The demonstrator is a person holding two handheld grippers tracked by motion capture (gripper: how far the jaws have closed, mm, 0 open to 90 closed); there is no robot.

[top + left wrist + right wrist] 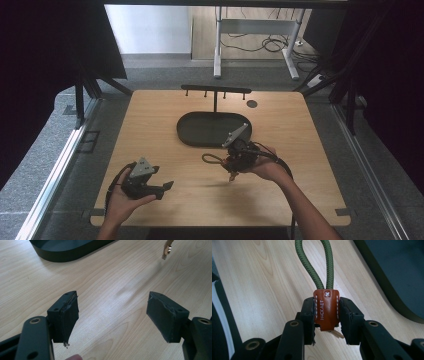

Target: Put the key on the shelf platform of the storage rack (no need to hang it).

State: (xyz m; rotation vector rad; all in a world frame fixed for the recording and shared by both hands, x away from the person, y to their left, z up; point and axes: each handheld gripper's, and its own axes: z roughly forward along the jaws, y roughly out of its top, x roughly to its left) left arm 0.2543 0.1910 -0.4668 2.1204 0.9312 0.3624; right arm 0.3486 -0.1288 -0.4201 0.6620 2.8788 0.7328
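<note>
Your right gripper point(327, 315) is clamped on a keychain: its two black jaws press from either side on the brown leather tab point(326, 310), which stands upright between the pads with its stitched cross at the top. From the top of the tab an olive-green cord loop point(314, 262) runs straight away from the jaws, so the keychain's long axis lies in line with the gripper — tab at the near end, loop at the far end. Below the tab a bit of brass-coloured metal point(337, 333) shows between the jaws; what it is cannot be told there.

In the high view your right hand point(265, 167) holds that gripper point(235, 162) above the wooden table point(150, 130), just in front of the dark oval tray point(200, 132). The cord loop point(212, 159) points toward your left, roughly level with the table top, and a small metal piece point(231, 176) hangs below the gripper, clear of the wood.

Your left gripper point(112, 312) has its jaws spread wide with nothing between them but bare wood — it sits low over the near left part of the table in your left hand point(125, 197), well apart from the keychain. Its view catches the tray's rim point(70, 255) at the top and the dangling metal piece point(167, 251) at the upper right.
</note>
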